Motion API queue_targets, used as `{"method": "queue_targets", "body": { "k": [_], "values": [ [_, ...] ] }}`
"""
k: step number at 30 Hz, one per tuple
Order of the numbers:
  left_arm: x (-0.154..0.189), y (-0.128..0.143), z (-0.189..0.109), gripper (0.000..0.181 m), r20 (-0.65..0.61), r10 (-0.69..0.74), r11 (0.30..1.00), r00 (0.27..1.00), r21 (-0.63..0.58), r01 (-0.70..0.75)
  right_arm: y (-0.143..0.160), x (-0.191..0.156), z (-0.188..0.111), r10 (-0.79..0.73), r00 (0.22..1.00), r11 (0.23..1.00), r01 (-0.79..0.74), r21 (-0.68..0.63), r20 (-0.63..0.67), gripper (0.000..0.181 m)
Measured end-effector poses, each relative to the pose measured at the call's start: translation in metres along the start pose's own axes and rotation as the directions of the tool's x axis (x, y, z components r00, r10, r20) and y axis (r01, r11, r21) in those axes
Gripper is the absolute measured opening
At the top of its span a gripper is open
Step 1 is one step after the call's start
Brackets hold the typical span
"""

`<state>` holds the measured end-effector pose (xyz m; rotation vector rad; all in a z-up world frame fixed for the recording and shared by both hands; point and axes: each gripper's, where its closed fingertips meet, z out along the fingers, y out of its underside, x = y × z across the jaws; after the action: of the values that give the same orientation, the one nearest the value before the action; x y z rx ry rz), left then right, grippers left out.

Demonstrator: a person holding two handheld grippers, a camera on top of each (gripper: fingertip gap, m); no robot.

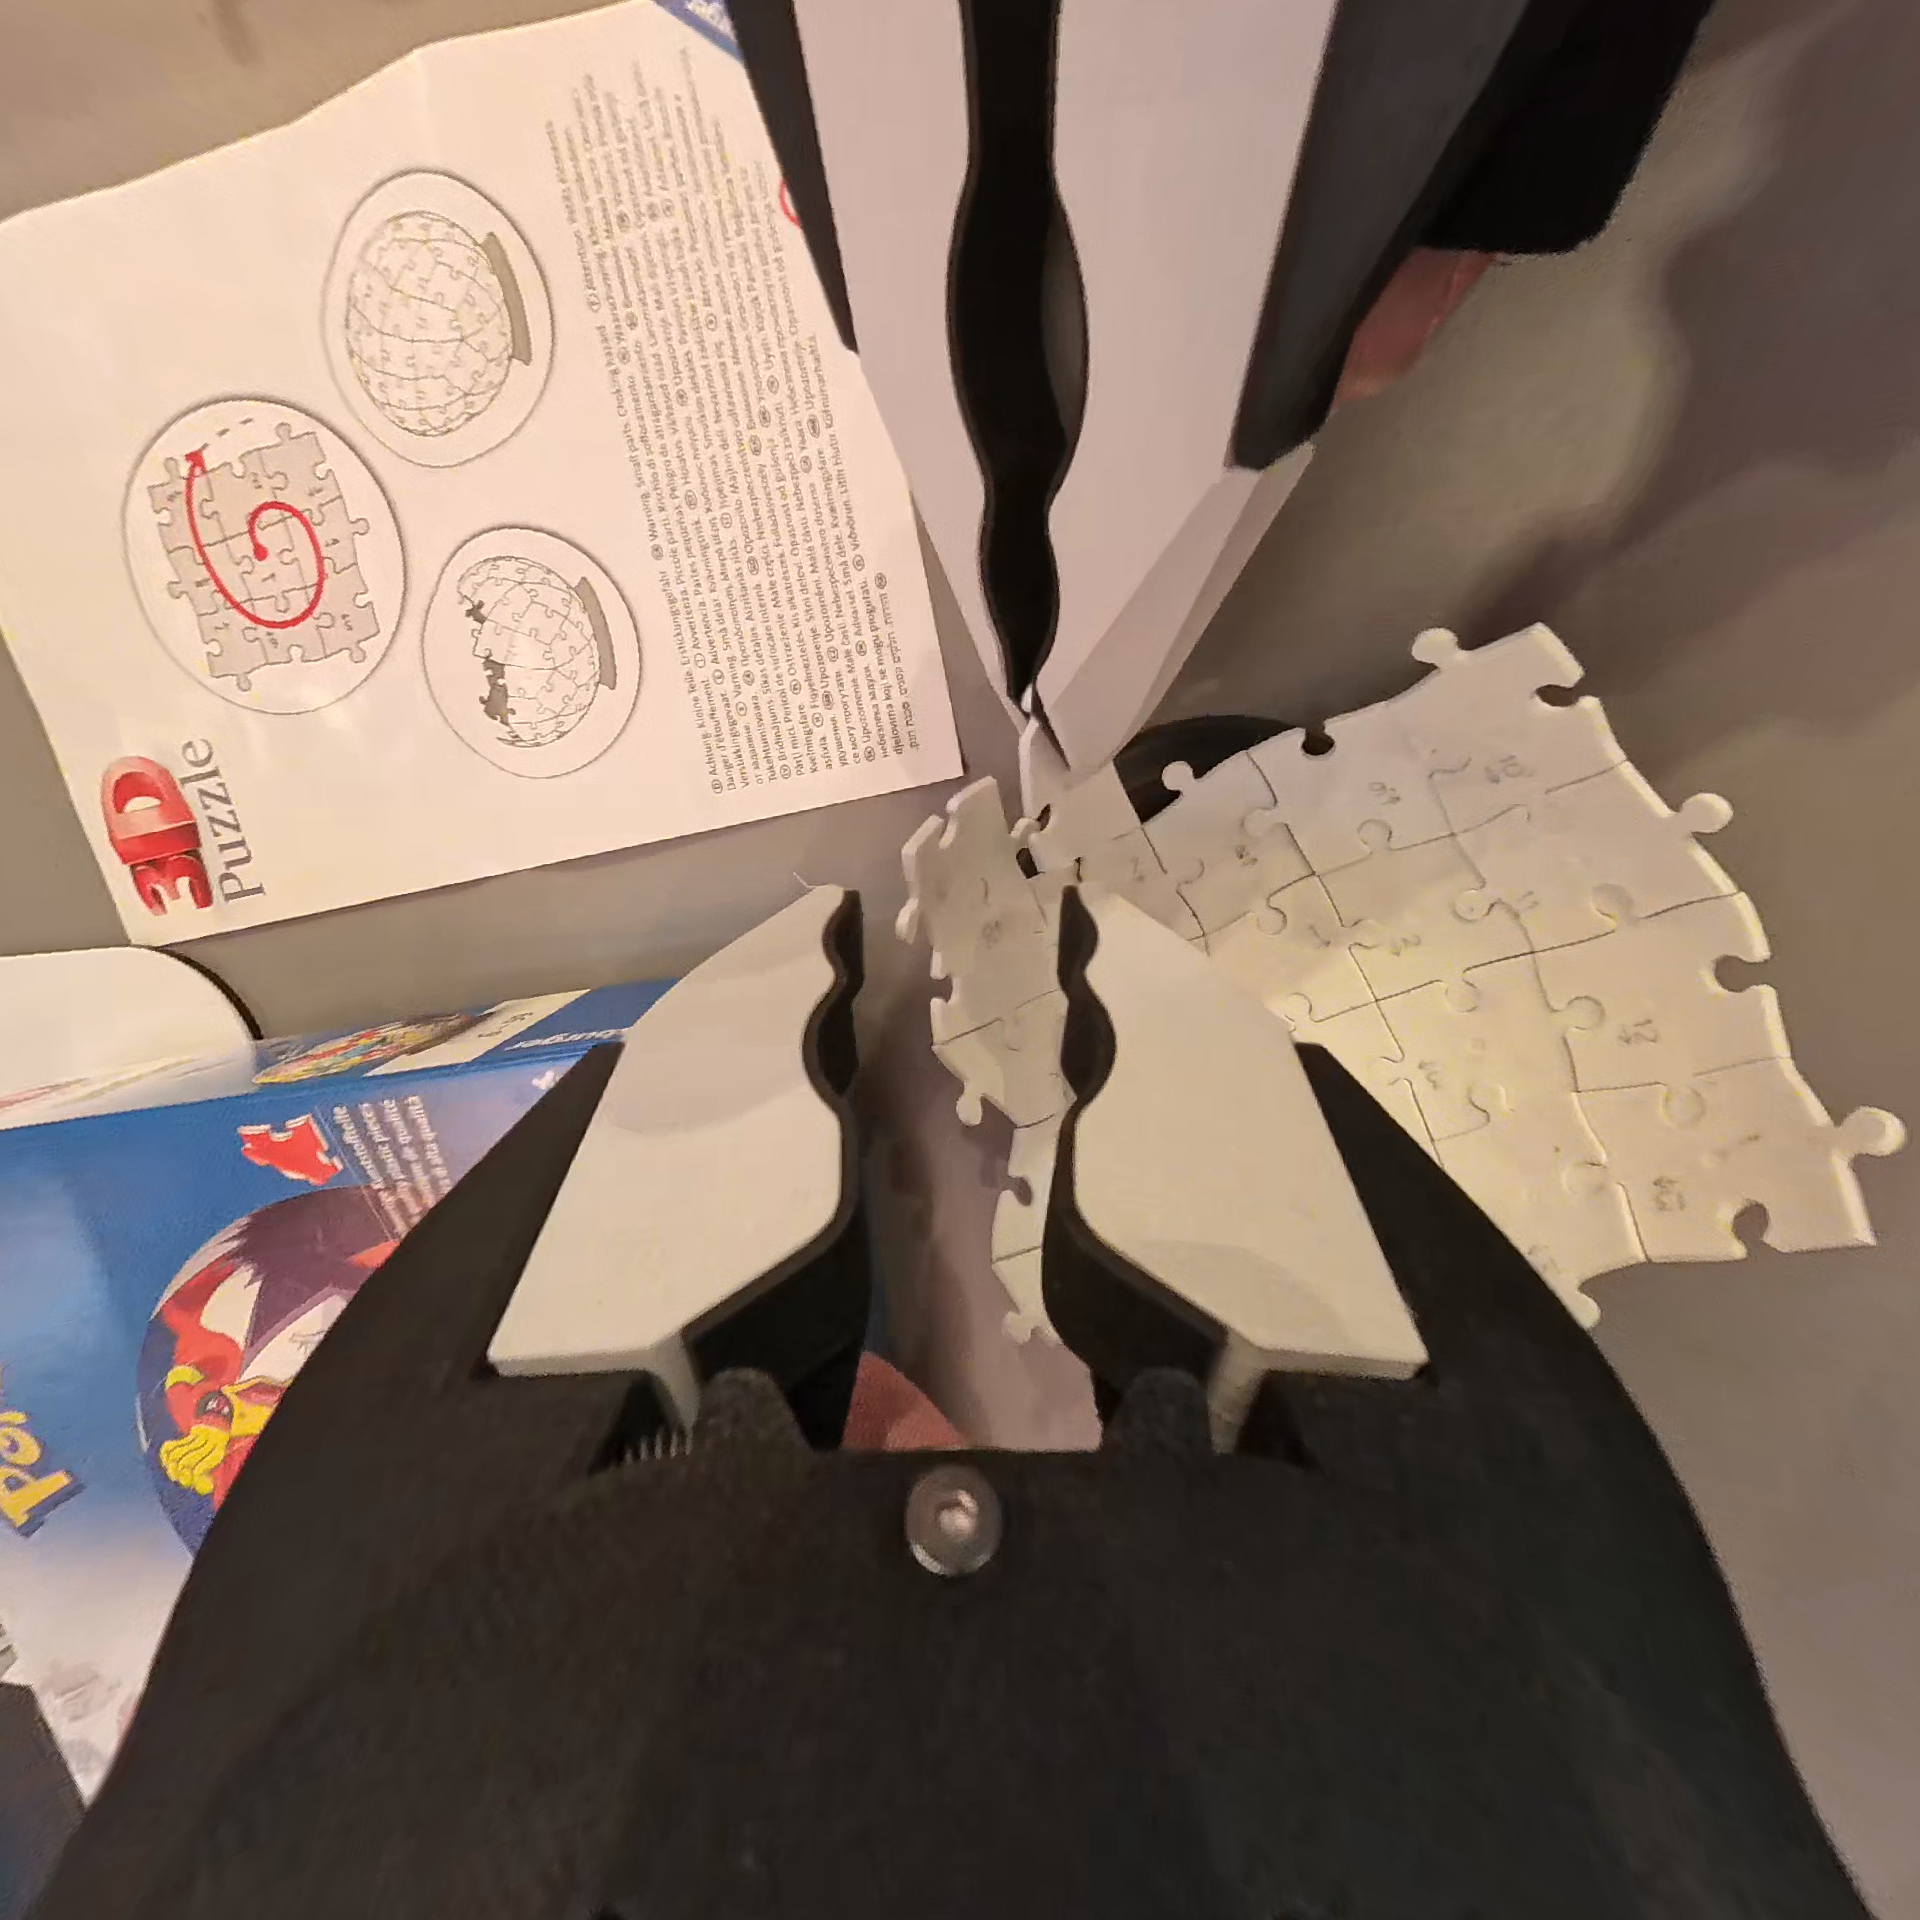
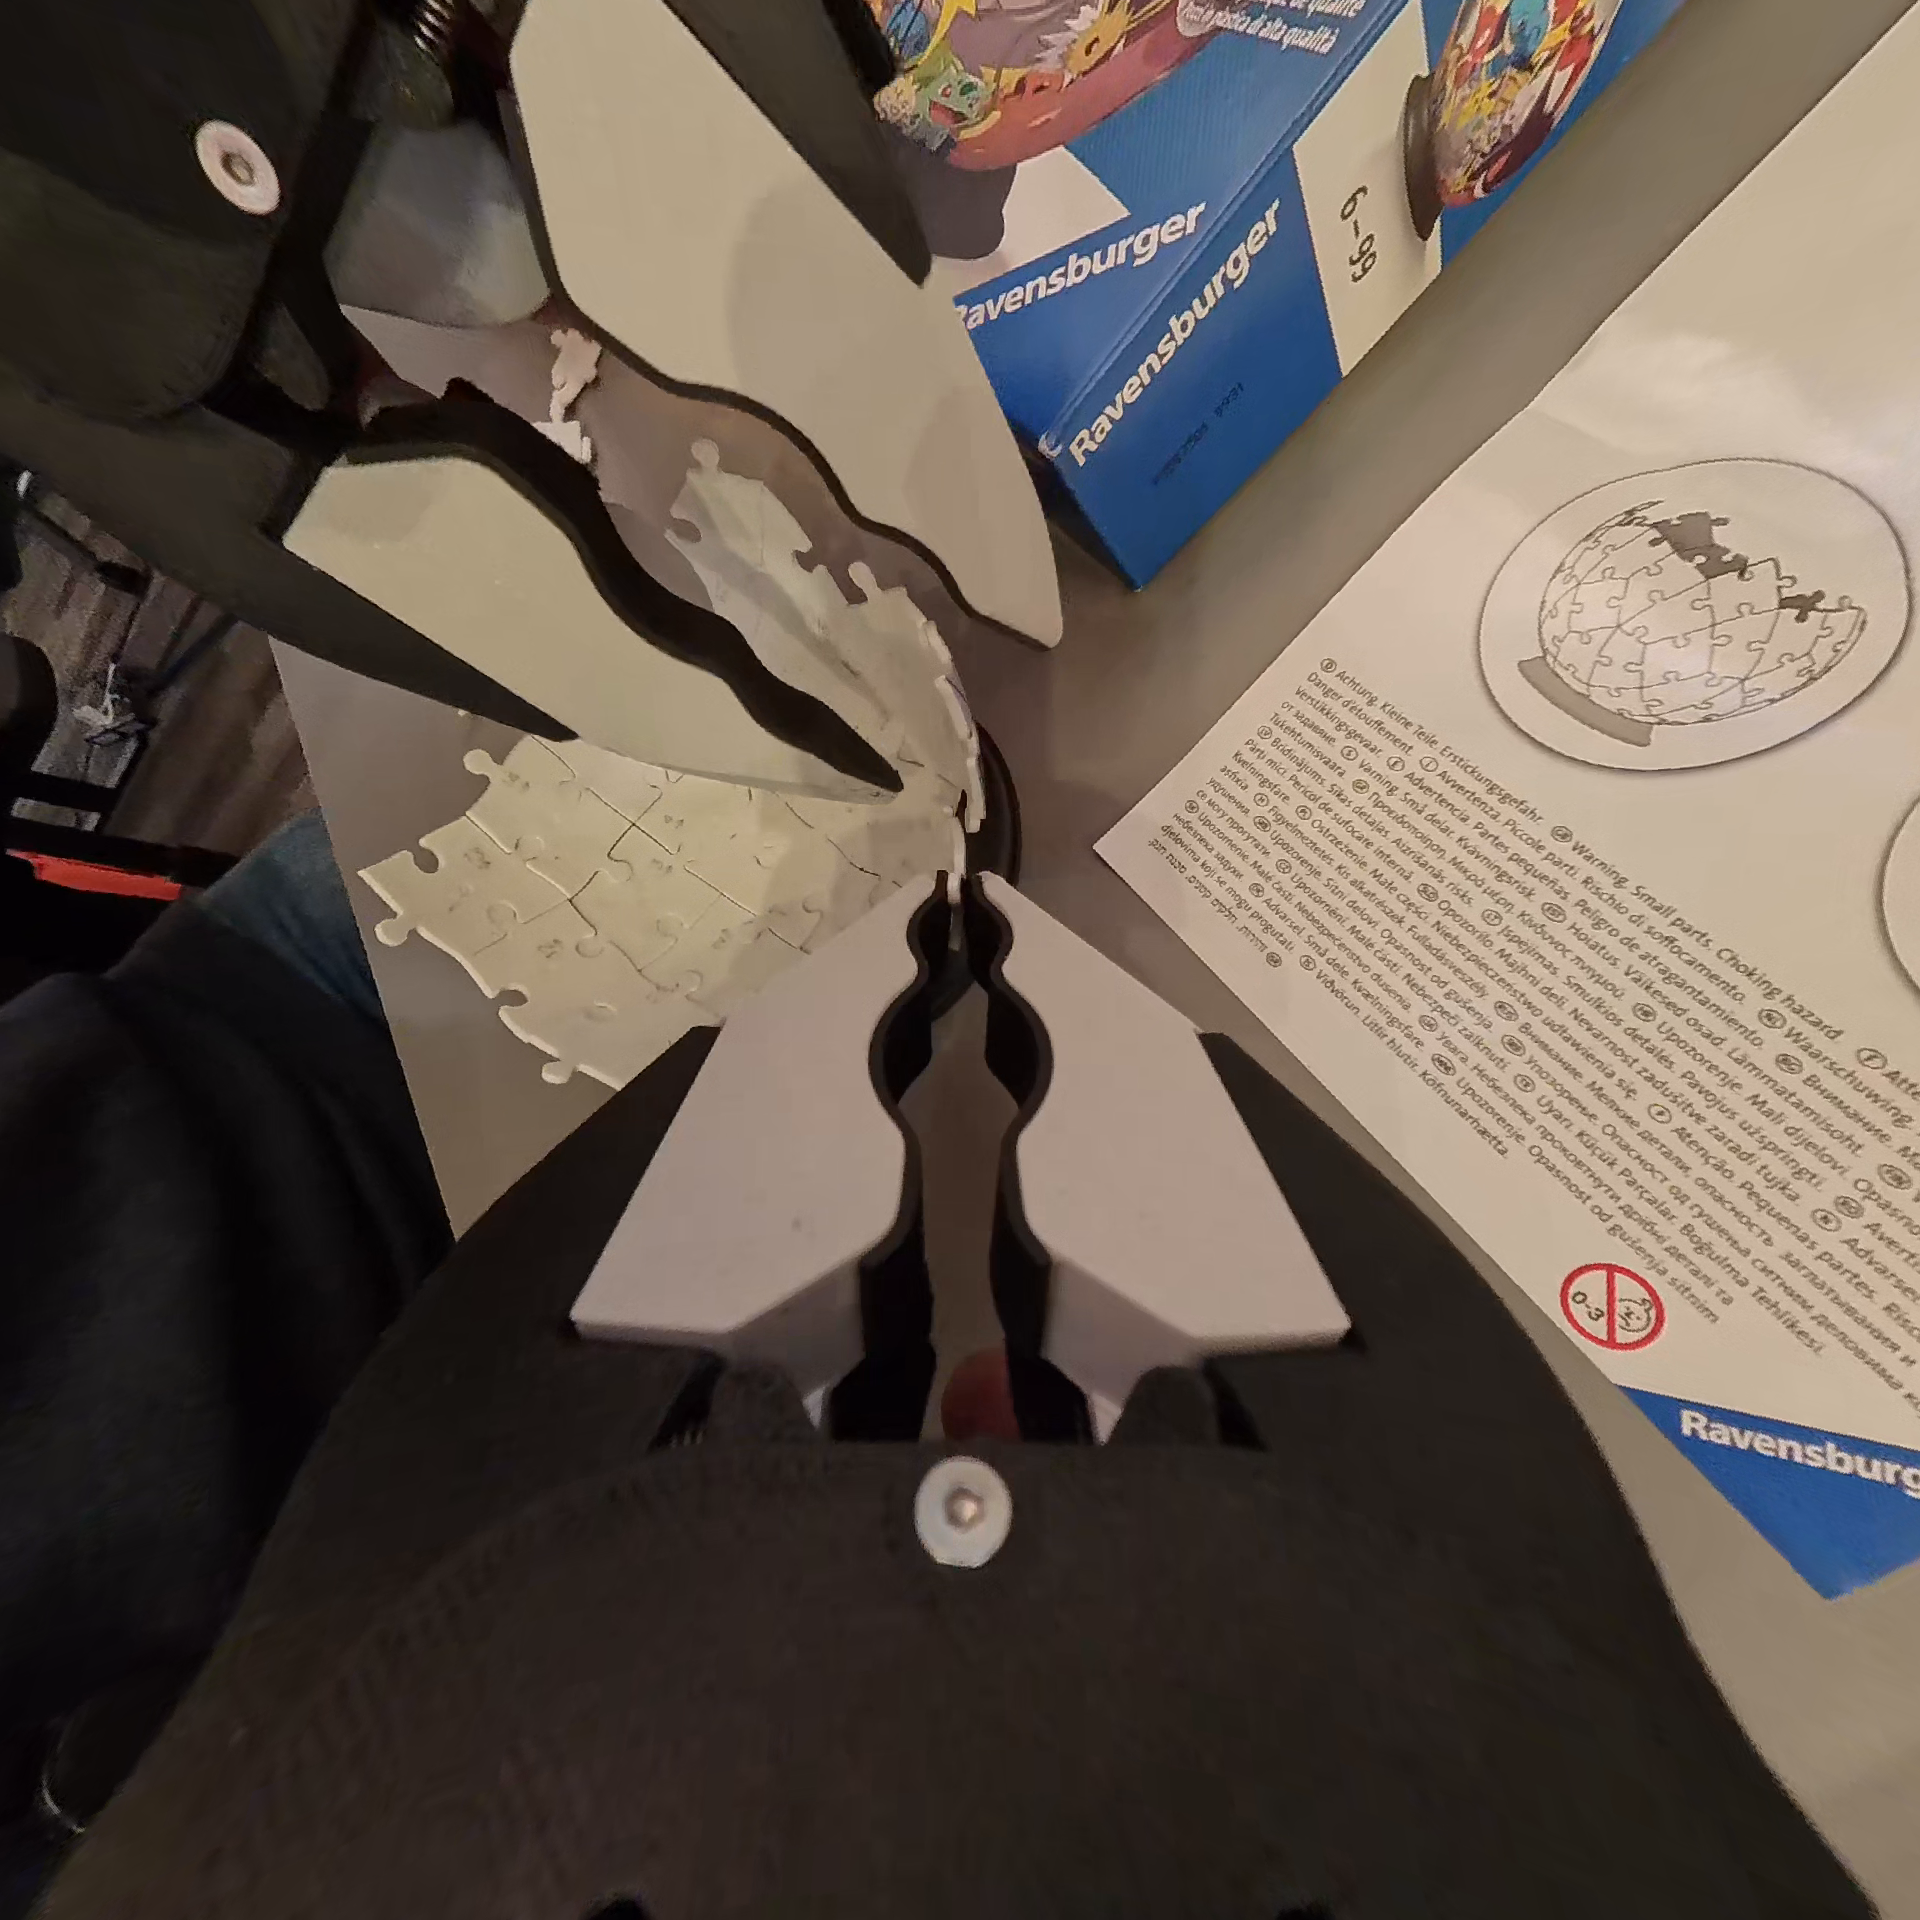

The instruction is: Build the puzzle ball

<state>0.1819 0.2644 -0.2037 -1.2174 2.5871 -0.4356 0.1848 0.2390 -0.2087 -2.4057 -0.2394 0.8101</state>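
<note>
— So, where's my left gripper (image 1: 961,914)?

— Jaws spread wide, straddling the edge of the puzzle sheet (image 1: 1507,966); a strip of pieces rises between them, and I can't tell whether either finger touches it.

— And my right gripper (image 2: 961,883)?

— Nearly pressed together, tips pinching a single white piece (image 1: 1081,821) at the sheet's edge. The sheet lies white side up on the table (image 1: 1766,468), beside the leaflet (image 1: 468,499) and the box (image 1: 260,1195).
</note>
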Motion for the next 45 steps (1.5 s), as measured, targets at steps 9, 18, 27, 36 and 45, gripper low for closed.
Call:
{"method": "queue_targets", "body": {
  "k": [9,18,27,36,45],
  "values": [
    [0.007,0.008,0.013,0.039,-0.024,0.017,0.999,1.0,-0.05,-0.018,0.0,0.001,0.004,0.007,1.0,0.999,-0.007,-0.032,-0.007,0.001],
    [0.009,0.009,0.017,0.04,-0.033,0.02,0.998,0.999,-0.056,-0.022,-0.001,0.001,0.007,0.006,1.0,0.997,-0.006,-0.076,-0.001,0.002],
    [0.009,0.01,0.017,0.041,-0.025,0.029,0.998,0.999,-0.049,-0.031,0.001,0.0,0.008,0.016,1.0,0.991,-0.013,-0.134,0.022,0.001],
    [0.006,0.01,0.014,0.04,-0.027,-0.001,1.0,1.0,-0.014,0.0,0.001,0.001,0.009,0.028,0.998,0.986,-0.019,-0.167,0.051,0.0],
    [0.004,0.011,0.014,0.037,-0.025,-0.011,1.0,1.0,-0.012,0.011,0.004,-0.001,0.011,0.014,0.997,0.975,0.003,-0.224,0.076,0.001]
  ]
}}
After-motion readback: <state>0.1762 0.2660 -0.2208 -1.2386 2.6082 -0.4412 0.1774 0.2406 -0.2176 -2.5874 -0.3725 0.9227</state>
